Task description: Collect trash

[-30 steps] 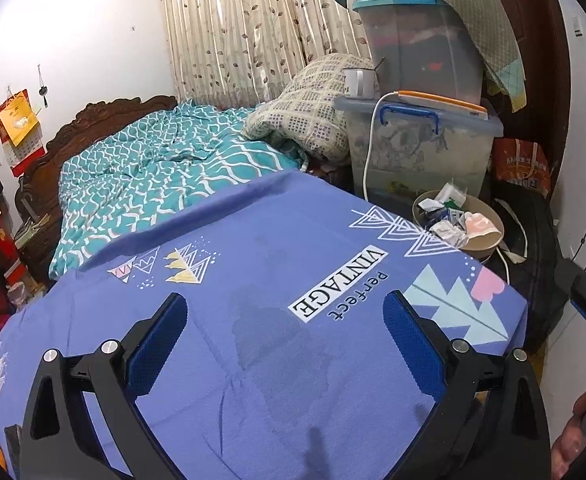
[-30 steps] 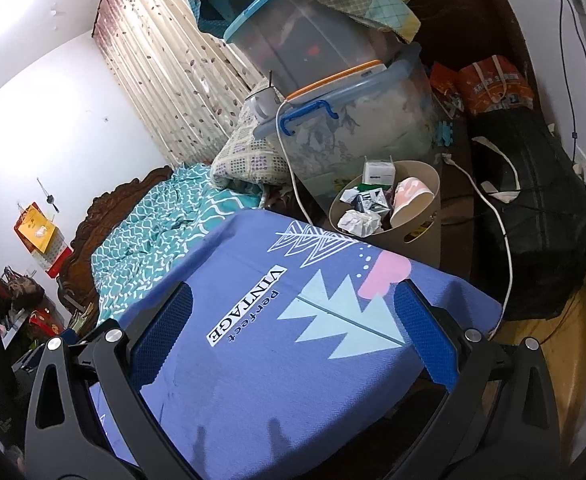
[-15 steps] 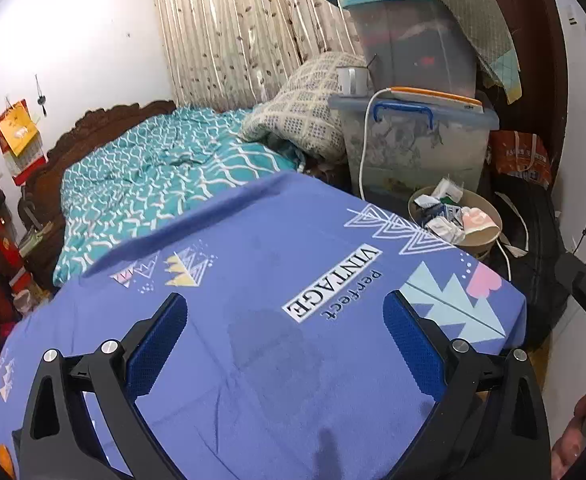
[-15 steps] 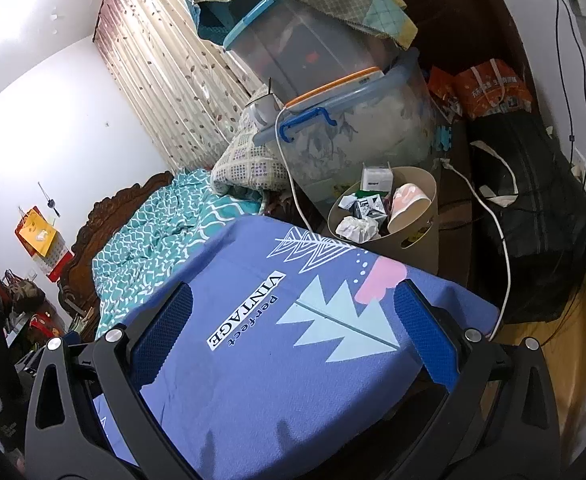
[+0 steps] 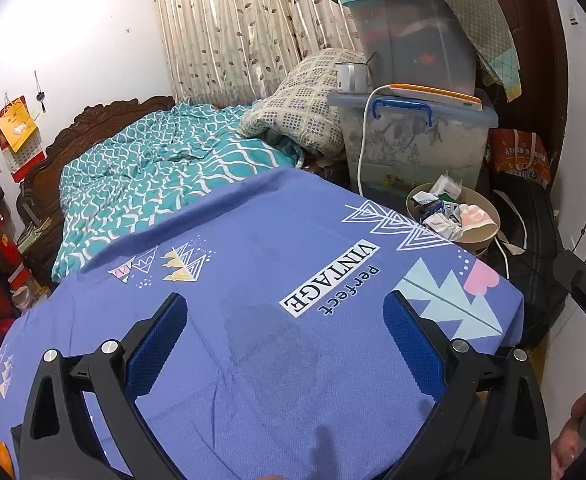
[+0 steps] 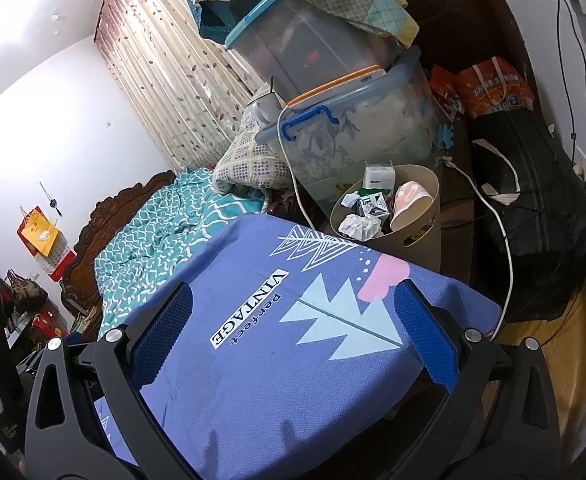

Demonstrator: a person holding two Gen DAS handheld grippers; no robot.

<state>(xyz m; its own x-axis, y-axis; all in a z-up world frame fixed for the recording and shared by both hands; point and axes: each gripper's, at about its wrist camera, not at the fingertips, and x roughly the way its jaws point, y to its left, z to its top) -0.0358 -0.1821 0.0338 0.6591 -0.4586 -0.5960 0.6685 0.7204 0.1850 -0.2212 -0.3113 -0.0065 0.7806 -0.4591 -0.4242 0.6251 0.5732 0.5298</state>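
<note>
A beige waste bin (image 6: 421, 236) stands past the far right corner of the table and holds crumpled paper (image 6: 359, 226), small boxes and a paper cup (image 6: 407, 204). It also shows in the left wrist view (image 5: 479, 236). My left gripper (image 5: 285, 336) is open and empty above the blue printed tablecloth (image 5: 253, 280). My right gripper (image 6: 293, 328) is open and empty above the cloth's right part (image 6: 293, 360), short of the bin. I see no loose trash on the cloth.
Stacked clear storage boxes (image 6: 357, 120) stand behind the bin, with a white cable (image 6: 489, 200) hanging down. A black bag (image 6: 533, 216) lies right of the bin. A bed with a teal quilt (image 5: 165, 172) lies beyond the table.
Both grippers have drawn back and risen slightly, so the bin looks a little farther off. Both stay open and empty.
</note>
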